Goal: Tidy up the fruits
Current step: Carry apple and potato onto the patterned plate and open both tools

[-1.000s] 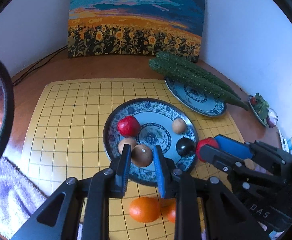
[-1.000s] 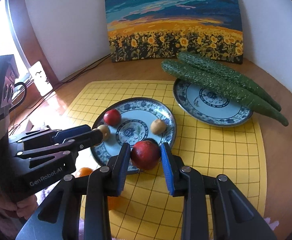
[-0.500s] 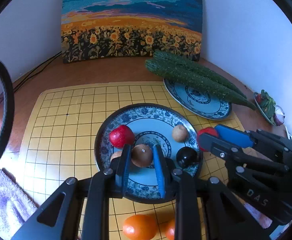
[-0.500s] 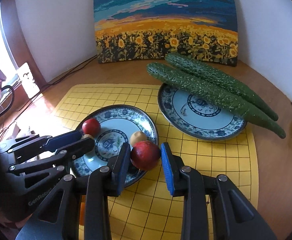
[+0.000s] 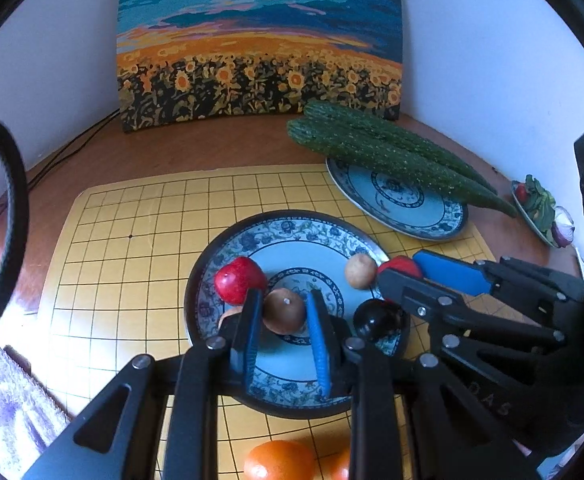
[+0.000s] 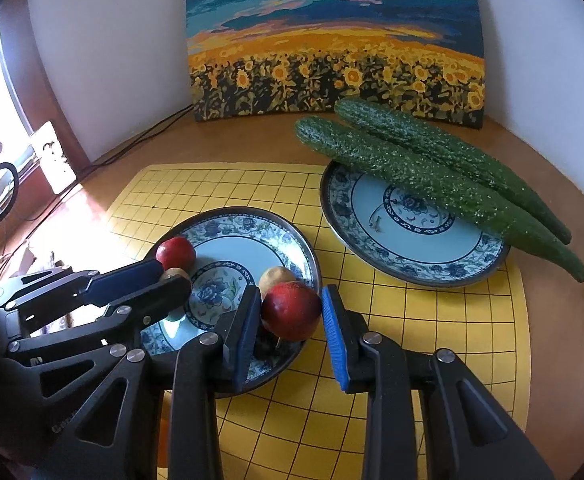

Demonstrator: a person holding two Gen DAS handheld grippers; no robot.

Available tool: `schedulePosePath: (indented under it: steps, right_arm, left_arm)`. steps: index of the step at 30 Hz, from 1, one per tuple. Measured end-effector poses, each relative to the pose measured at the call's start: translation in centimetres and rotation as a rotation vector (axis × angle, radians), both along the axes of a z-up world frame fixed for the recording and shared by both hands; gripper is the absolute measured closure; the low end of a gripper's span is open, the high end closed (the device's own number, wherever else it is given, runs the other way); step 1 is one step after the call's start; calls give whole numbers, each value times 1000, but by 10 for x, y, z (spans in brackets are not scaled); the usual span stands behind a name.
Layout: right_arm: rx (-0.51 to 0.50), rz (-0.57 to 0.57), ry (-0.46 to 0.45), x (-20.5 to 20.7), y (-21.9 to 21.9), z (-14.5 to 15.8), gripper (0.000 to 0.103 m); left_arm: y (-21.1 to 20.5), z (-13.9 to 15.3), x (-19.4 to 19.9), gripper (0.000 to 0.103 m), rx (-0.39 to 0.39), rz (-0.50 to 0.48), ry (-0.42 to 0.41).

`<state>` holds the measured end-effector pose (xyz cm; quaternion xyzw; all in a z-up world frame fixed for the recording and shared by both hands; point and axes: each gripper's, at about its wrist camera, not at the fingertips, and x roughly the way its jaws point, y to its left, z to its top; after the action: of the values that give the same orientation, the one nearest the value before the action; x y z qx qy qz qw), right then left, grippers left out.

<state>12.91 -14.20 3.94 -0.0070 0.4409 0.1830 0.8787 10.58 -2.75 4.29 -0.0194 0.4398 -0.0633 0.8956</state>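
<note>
My left gripper is shut on a brown round fruit and holds it over the near blue-patterned plate. My right gripper is shut on a red fruit above that plate's right rim. On the plate lie a red apple, a tan fruit, a black fruit and a brown fruit partly hidden behind my left finger. Two oranges lie on the yellow mat in front of the plate.
A second blue-patterned plate at the back right carries two long cucumbers. A sunflower painting leans on the wall. A yellow grid mat covers the table. A small dish of vegetables sits at the far right.
Both grippers moved forward over the near plate, each still holding its fruit. The right gripper's red fruit moved from outside the plate's edge to above its rim.
</note>
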Motion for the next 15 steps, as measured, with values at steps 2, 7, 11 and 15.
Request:
schedulePosePath:
  steps: [2, 7, 11, 15]
  right_arm:
    - [9, -4, 3, 0, -1, 0, 70]
    - [10, -5, 4, 1, -2, 0, 70]
    - [9, -10, 3, 0, -2, 0, 66]
    - [18, -12, -2, -3, -2, 2, 62]
  left_arm:
    - [-1, 0, 0, 79, 1, -4, 2]
    - [-1, 1, -1, 79, -2, -7, 9]
    - [-1, 2, -2, 79, 1, -4, 14]
    - [2, 3, -5, 78, -8, 2, 17]
